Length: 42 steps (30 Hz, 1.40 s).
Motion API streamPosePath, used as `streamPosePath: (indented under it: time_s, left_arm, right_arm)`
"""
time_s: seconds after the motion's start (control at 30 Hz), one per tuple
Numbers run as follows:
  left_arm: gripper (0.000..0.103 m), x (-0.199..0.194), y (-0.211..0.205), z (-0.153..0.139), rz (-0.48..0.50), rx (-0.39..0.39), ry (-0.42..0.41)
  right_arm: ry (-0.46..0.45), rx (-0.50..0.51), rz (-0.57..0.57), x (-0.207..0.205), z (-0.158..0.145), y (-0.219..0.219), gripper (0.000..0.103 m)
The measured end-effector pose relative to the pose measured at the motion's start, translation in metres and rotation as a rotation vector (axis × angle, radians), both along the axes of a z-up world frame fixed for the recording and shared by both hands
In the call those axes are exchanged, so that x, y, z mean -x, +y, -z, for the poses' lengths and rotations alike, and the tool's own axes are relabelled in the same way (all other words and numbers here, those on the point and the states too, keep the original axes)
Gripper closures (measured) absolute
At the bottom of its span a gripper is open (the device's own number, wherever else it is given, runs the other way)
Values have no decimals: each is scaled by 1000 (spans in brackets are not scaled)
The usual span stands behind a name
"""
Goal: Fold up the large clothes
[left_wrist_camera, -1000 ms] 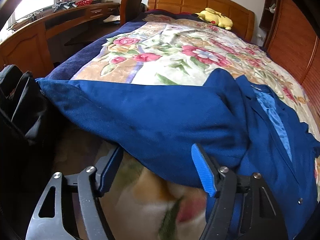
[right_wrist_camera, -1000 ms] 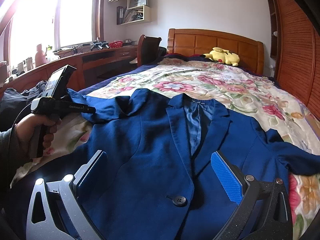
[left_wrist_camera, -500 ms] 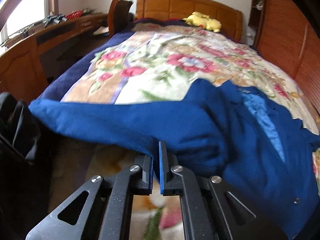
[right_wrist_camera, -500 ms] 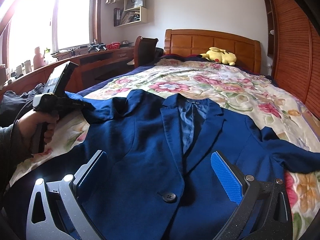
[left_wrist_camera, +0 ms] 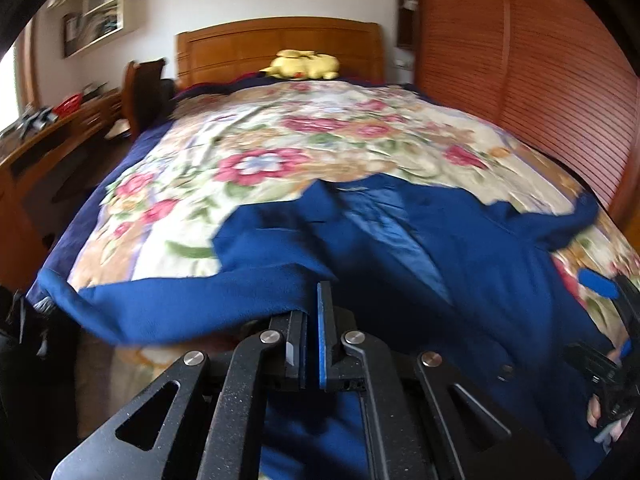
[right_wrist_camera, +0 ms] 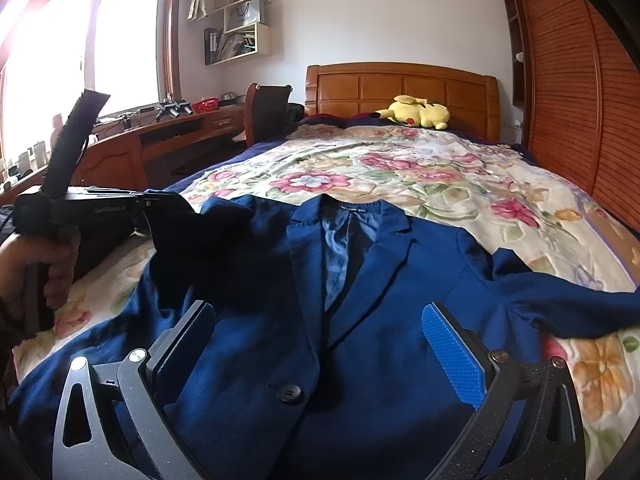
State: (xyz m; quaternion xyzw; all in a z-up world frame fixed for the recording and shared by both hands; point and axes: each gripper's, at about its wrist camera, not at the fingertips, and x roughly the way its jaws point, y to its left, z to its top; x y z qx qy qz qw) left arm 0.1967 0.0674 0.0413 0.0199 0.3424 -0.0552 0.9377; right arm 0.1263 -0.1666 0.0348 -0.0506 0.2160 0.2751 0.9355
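A dark blue blazer lies face up on the flowered bedspread, collar toward the headboard. It also shows in the left wrist view. My left gripper is shut on the blazer's left sleeve and holds it raised above the bed. In the right wrist view the left gripper holds that sleeve up over the blazer's left side. My right gripper is open and empty, low over the blazer's front near its black button. The right sleeve lies spread out.
A yellow plush toy lies by the wooden headboard. A wooden desk and chair stand to the left of the bed. A slatted wooden wall runs along the right side.
My left gripper closed on the blazer's left sleeve, lifted it and carried it to the right toward the blazer's body. My right gripper stayed open and moved slightly forward.
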Motion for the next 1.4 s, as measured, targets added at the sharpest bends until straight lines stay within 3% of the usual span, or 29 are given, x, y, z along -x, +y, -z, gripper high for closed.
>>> streamPosePath:
  time_s: [0.17, 0.27, 0.4, 0.47, 0.53, 0.6, 0.67, 0.77, 0.97, 1.4]
  left_arm:
    - [98, 11, -11, 13, 6, -47, 33]
    - [84, 19, -8, 21, -2, -67, 44]
    - [63, 34, 3, 20, -2, -30, 47]
    - [62, 42, 8, 16, 2, -22, 32]
    - [54, 50, 14, 11, 7, -25, 20]
    - [33, 60, 18, 6, 6, -24, -5]
    - [27, 66, 24, 2, -3, -26, -28]
    - [26, 69, 38, -1, -43, -33, -57]
    - [26, 43, 74, 17, -157, -24, -11]
    - [26, -12, 129, 91, -343, 13, 196]
  right_arm:
    - [1, 5, -3, 2, 1, 2, 0]
    - [3, 9, -8, 3, 1, 2, 0]
    - [1, 14, -12, 4, 0, 0, 0]
    - [-1, 15, -12, 5, 0, 0, 0]
    - [-2, 16, -14, 5, 0, -1, 0]
    - [-1, 19, -16, 5, 1, 0, 0]
    - [-2, 21, -18, 4, 1, 0, 0]
    - [-1, 25, -21, 4, 1, 2, 0]
    - [-7, 43, -28, 7, 3, 5, 0]
    - [-2, 61, -40, 5, 6, 8, 0]
